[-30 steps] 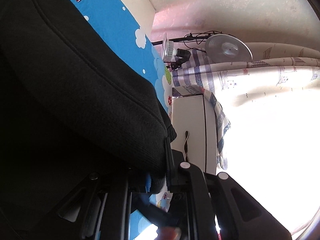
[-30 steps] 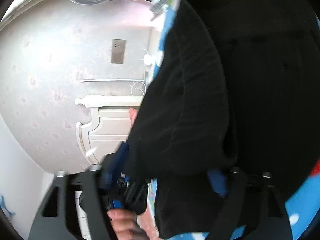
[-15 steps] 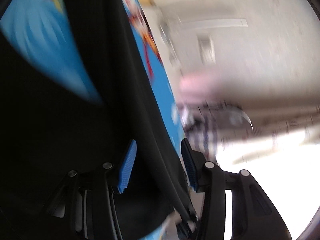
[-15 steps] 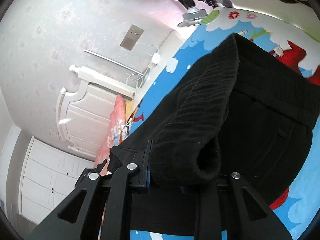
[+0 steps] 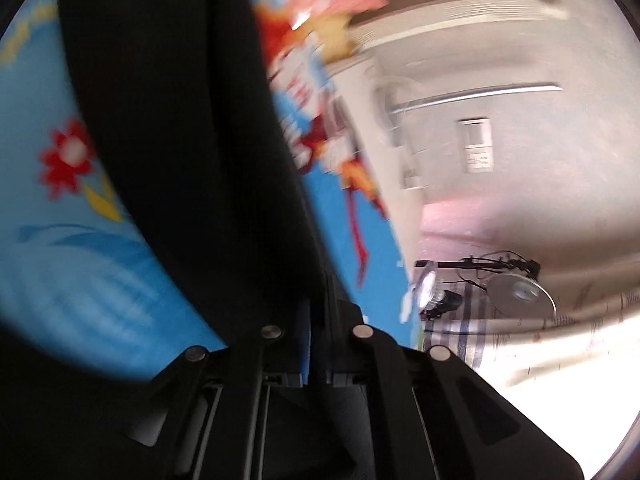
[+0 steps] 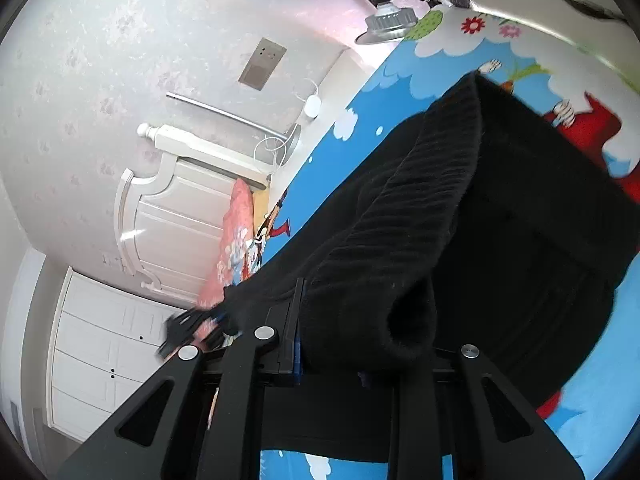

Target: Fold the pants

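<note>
The black pants (image 6: 520, 248) lie on a bed with a blue cartoon-print sheet (image 6: 400, 76). My right gripper (image 6: 360, 344) is shut on a thick ribbed fold of the pants (image 6: 400, 216), which bulges between its fingers. In the left wrist view the pants (image 5: 180, 140) run as a dark band up the frame. My left gripper (image 5: 318, 344) has its blue-padded fingers nearly together, pinching a thin edge of the fabric. That view is blurred by motion.
A white headboard (image 6: 176, 216) and a pink pillow (image 6: 236, 240) stand at the bed's head. A lamp on a stand (image 5: 432, 292) and a striped curtain (image 5: 520, 328) are beyond the bed edge. A white wardrobe (image 6: 104, 352) stands behind.
My left gripper was open around the pants edge half a second ago and has closed on it, swinging along the bed. My right gripper keeps its grip on the ribbed fold and barely moved.
</note>
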